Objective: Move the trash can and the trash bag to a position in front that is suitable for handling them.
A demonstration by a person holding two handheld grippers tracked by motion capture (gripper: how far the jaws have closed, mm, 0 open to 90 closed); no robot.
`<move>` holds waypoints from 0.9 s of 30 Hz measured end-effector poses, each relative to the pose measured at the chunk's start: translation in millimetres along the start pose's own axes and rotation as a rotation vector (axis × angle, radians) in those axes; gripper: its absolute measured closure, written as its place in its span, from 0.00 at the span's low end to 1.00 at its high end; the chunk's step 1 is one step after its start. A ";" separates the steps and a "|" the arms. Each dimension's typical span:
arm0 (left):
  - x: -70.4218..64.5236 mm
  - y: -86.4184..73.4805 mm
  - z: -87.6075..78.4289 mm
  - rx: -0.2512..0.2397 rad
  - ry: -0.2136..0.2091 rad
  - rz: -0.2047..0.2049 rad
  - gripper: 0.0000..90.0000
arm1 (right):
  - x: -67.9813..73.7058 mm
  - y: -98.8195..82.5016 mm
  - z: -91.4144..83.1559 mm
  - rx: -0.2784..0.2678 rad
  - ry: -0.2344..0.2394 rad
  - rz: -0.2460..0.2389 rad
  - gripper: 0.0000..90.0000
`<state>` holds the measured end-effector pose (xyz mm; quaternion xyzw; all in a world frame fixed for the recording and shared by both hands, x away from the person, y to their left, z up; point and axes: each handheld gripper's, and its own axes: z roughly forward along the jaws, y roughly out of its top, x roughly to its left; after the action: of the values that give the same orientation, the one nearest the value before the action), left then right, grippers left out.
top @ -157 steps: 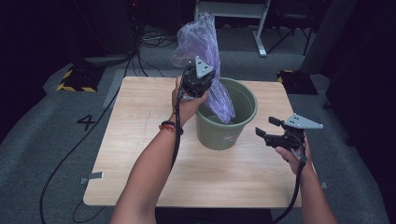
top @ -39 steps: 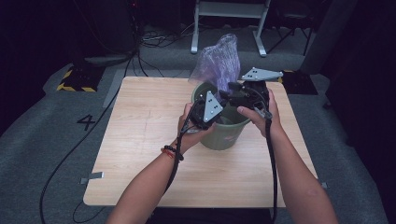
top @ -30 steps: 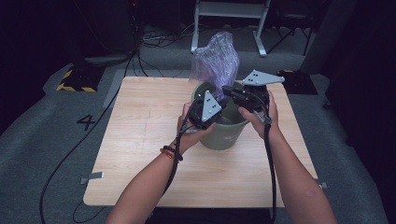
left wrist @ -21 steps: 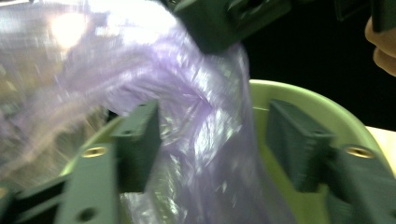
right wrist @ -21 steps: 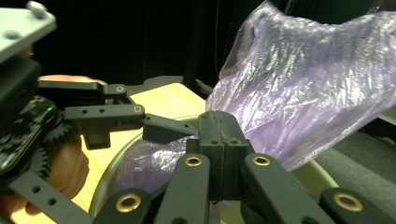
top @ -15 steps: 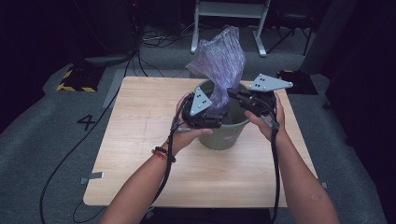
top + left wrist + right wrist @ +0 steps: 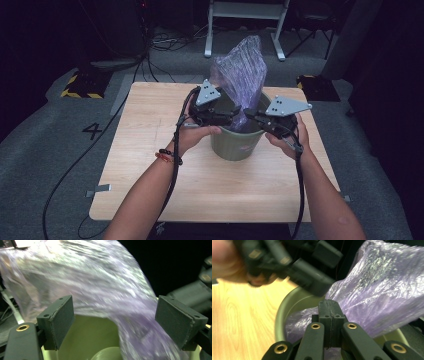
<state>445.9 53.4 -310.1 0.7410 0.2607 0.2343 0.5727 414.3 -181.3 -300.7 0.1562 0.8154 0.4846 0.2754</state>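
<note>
A green bucket [image 7: 235,145] stands on the wooden table [image 7: 150,125], and a crinkled purple bag [image 7: 242,70] rises out of it toward the far side. My left gripper [image 7: 231,114] hovers over the bucket's left rim. Its jaws have just been opening and now stand open, with the bag [image 7: 100,285] loose between the pads and the bucket's inside [image 7: 90,337] below. My right gripper [image 7: 248,116] reaches in from the right rim. In its own view the gripper [image 7: 329,305] is shut, with the bag's film [image 7: 382,290] pinched at the tips above the bucket [image 7: 284,310].
Both hands meet over the bucket, with the left gripper [image 7: 312,282] close in front of the right one. Around the table lies grey floor with black cables, a yellow-and-black striped block [image 7: 82,85], a painted 4 [image 7: 94,131] and a white frame's legs [image 7: 245,20].
My left gripper has opened, let go of the bag and drawn up and left. The right hand has shifted right and slightly down, and the bag now stands taller out of the bucket.
</note>
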 end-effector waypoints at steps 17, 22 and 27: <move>4.6 10.0 18.7 0.111 -0.029 -0.061 0.55 | 14.1 -8.7 8.1 0.037 0.048 -0.081 1.00; 7.7 7.7 14.5 0.101 -0.067 -0.013 0.86 | 11.6 -12.5 3.9 0.020 0.059 -0.054 0.96; 4.2 5.1 4.5 0.064 -0.053 0.037 0.99 | 9.4 -17.3 -1.2 0.002 0.058 -0.038 0.78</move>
<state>452.6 51.9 -306.0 0.7694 0.2394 0.2168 0.5511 406.2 -185.6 -318.2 0.1268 0.8263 0.4829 0.2608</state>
